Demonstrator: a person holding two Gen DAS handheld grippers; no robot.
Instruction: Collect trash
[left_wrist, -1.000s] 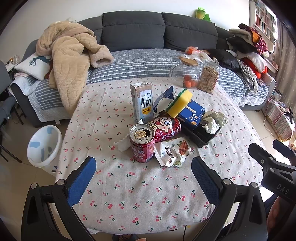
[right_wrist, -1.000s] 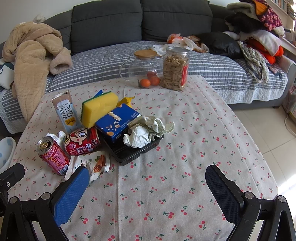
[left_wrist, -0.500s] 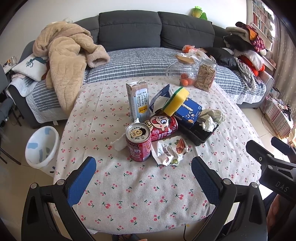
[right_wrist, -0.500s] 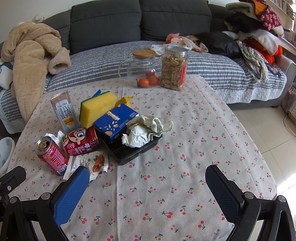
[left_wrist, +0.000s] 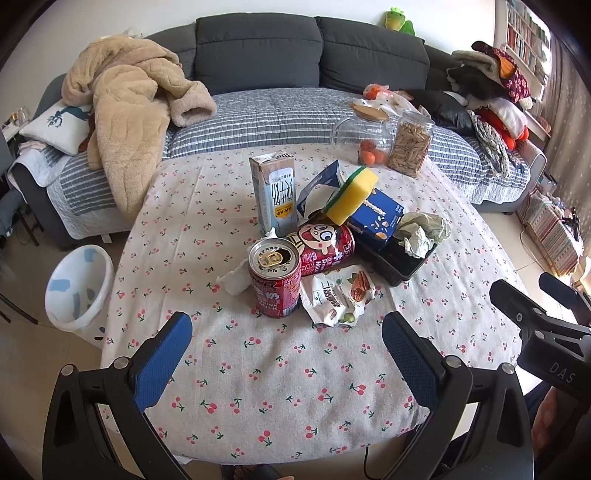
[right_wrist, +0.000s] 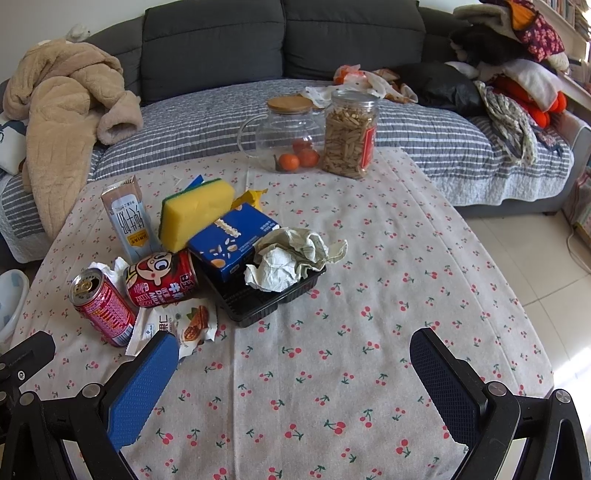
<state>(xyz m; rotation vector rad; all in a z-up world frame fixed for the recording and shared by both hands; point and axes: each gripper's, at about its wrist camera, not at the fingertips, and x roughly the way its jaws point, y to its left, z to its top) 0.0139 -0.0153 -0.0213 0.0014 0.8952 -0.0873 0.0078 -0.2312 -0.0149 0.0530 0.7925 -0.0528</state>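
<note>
— Anything different from a second ago?

— Very little. Table (left_wrist: 332, 387) sitting a touch farther off in the left wrist view, with more sofa showing, so left tongs (left_wrist: 284, 332) eased back and up slightly. Much the same small drift for the right tongs (right_wrist: 291, 350).

— State of the tongs?

— Both pairs spread wide, nothing between the fingers, same as before.

— And the trash?

— Untouched, all still piled on the table.
- White waste bin (left_wrist: 79, 291) down on the floor, off to the left of the left tongs.
- Black tray (left_wrist: 402, 262) holding crumpled paper (left_wrist: 421, 232), ahead and to their right.
- Milk carton (left_wrist: 275, 192) upright at the far side of the pile.
- Upright red can (left_wrist: 274, 282) almost dead ahead, between the two fingers' lines.
- Cartoon-face can (left_wrist: 325, 249) lying on its side just behind it.
- Snack wrapper (left_wrist: 338, 295) just right of the upright can, tissue (left_wrist: 234, 280) just left.

— Meaning for the job?

— Nothing collected yet. Probably still lining up, with the upright can the likeliest first pick and the bin close by.
</note>
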